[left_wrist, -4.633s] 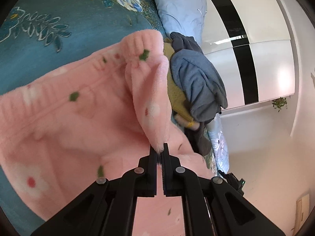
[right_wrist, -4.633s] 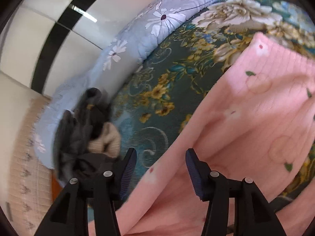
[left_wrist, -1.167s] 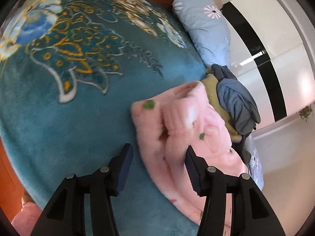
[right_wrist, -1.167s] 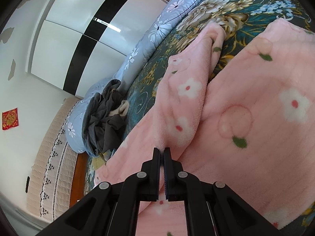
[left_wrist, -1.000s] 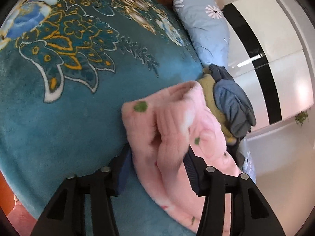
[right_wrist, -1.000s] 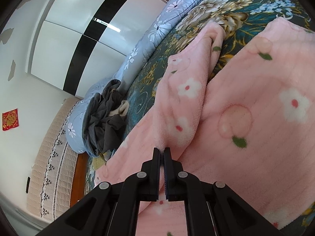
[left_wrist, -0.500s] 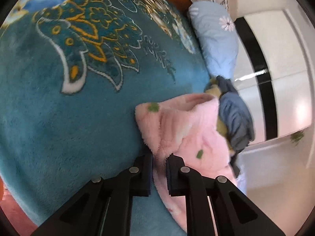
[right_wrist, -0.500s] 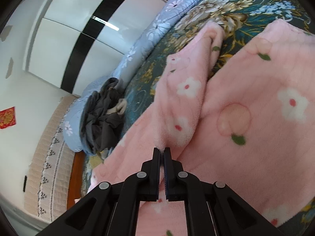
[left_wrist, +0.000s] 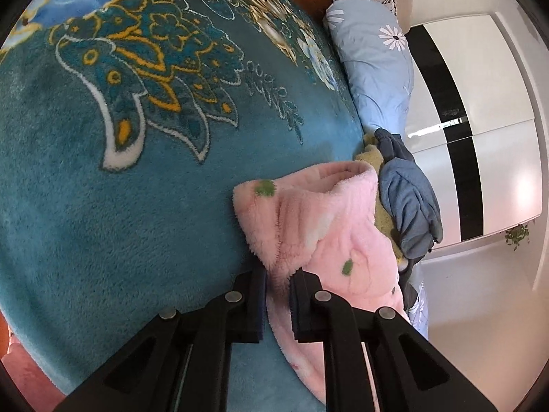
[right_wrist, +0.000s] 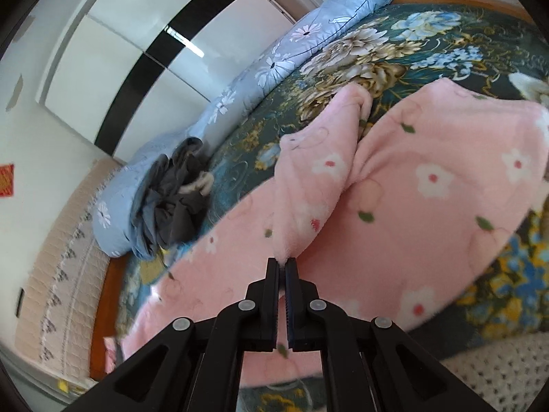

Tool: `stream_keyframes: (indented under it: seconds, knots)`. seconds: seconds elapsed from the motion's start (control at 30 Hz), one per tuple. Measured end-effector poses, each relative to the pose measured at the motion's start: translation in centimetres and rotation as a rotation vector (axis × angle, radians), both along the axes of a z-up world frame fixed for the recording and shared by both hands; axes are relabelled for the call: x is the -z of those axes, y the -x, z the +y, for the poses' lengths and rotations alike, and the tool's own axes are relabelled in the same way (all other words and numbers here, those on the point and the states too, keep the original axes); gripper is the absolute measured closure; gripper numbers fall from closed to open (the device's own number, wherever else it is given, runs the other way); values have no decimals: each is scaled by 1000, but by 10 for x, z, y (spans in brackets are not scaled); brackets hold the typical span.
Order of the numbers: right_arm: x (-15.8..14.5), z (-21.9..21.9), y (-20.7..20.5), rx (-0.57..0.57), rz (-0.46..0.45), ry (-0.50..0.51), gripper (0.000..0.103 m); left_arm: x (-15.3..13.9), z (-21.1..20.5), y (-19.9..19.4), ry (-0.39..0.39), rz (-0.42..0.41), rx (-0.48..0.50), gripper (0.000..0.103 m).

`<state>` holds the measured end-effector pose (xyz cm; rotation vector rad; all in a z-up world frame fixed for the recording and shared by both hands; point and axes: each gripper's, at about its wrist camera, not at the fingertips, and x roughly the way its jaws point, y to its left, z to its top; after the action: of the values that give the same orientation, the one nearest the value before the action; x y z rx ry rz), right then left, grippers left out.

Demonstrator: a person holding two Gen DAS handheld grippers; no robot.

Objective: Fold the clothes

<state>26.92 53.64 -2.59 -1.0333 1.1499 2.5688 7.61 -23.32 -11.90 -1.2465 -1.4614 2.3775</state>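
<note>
Both jaws are clamped on 1 pink fleece garment with white flowers (right_wrist: 429,189): the left gripper (left_wrist: 278,274) pinches its cuffed end, the right gripper (right_wrist: 282,264) a raised fold. Its long axis runs across the teal floral bedspread (left_wrist: 103,189) toward the grey clothes pile (left_wrist: 408,199).

Bed covered by teal plush floral blanket (left_wrist: 144,178), gold and blue flower motifs. On it: pink fleece garment (right_wrist: 429,206) with flower print, spread across the near side. At the far edge, light-blue daisy-print quilt (right_wrist: 260,72), rolled; dark grey clothes heap (right_wrist: 171,206), with possibly a yellowish item beneath.
</note>
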Motion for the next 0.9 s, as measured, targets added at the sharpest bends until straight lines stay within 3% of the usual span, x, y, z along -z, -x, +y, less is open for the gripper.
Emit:
stream_keyframes:
  seconds: [0.23,0.4,0.53,0.6,0.67,0.77,0.9]
  knots:
    - [38,1,7,-13,-211,3,99,2,-5,-6,-24,1,-2,91]
    - [23,2,7,-36,-168,-25,94,2,-4,-5,-23,-1,-2,90]
    - [-7,10,16,-6,-132,-131,72,1,-3,-5,-16,0,-2,89]
    - [-23,15,31,12,-117,-178,69,2,-3,-5,-16,3,-2,89]
    - [-35,17,58,-21,-105,-224,51,2,-3,-6,-17,7,-3,89]
    - [-42,8,109,-98,-144,-303,49,2,-3,-7,-20,11,-3,89]
    - [-28,2,178,-145,-272,-370,47,3,-3,-9,-15,19,-2,89]
